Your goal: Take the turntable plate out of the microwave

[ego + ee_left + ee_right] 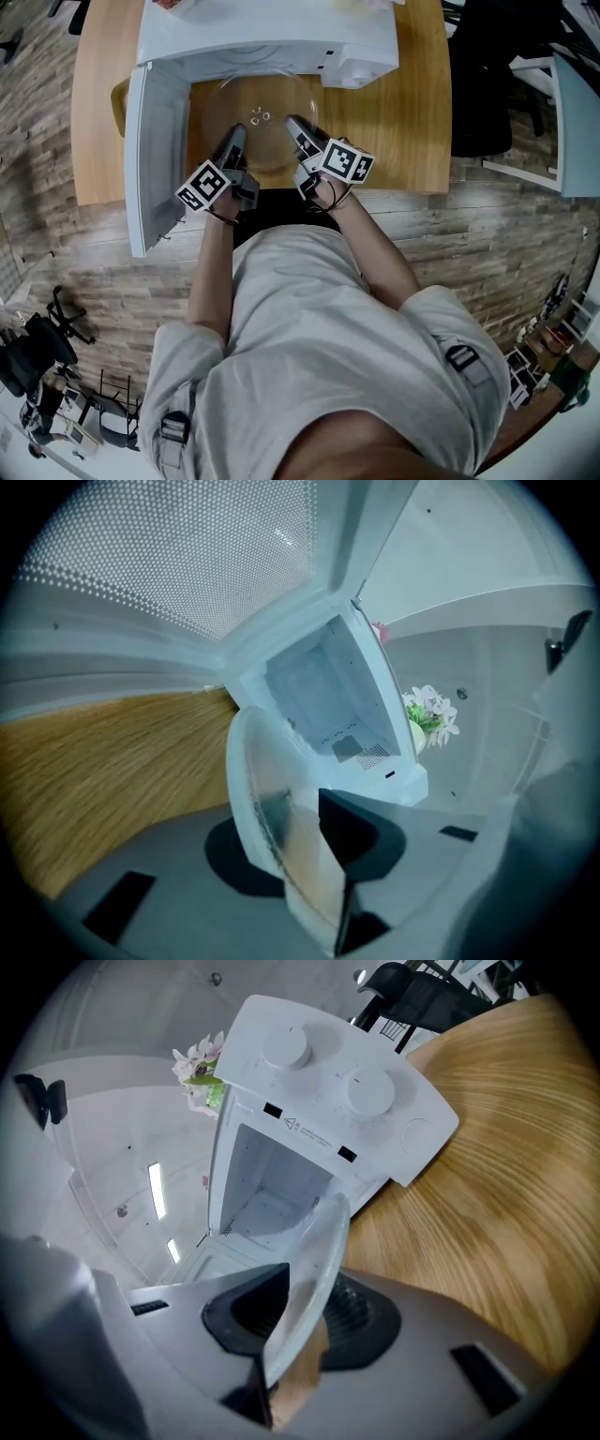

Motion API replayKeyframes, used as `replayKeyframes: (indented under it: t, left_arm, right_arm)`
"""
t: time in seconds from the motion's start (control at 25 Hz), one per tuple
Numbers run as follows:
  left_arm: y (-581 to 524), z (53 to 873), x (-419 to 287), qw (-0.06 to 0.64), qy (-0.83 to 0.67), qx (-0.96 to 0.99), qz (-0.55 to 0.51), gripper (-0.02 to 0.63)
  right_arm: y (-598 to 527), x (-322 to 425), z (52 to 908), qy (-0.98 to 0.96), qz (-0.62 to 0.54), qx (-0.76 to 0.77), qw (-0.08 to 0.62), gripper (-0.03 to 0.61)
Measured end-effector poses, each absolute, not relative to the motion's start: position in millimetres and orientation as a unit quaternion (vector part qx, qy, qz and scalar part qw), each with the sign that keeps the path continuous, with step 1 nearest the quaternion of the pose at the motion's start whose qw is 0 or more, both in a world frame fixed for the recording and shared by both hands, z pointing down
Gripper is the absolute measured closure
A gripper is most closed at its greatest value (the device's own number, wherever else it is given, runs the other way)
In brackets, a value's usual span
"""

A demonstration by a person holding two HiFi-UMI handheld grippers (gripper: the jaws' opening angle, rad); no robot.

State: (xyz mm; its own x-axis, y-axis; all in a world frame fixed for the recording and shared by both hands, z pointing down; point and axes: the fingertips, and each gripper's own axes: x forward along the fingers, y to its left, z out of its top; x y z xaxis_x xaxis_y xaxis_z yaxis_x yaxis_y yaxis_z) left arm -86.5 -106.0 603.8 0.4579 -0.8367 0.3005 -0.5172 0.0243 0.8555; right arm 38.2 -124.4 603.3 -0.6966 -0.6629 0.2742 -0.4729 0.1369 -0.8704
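The clear glass turntable plate [265, 117] hangs just in front of the white microwave's [267, 37] open cavity, over the wooden table [412, 112]. My left gripper [234, 136] is shut on the plate's near left rim. My right gripper [295, 127] is shut on its near right rim. In the left gripper view the plate [267, 799] stands edge-on between the jaws of the left gripper [300, 846], and the empty cavity [323, 691] lies beyond. In the right gripper view the plate's rim [314, 1269] is pinched in the right gripper [291, 1326].
The microwave door [155, 155] is swung open to the left, beside my left gripper. The control panel with two knobs [319, 1101] is on the microwave's right side. A small pot of flowers [429, 714] stands behind it. Dark chairs [487, 84] stand right of the table.
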Motion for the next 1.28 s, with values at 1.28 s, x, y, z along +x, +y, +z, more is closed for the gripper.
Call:
replayKeyframes:
  t: [1.28]
  left_arm:
    - [-85,550,-46,0.519,-0.353,0.77,-0.114,0.497]
  right_arm:
    - [-63,83,538,0.726,-0.425,-0.517,0.156,0.462]
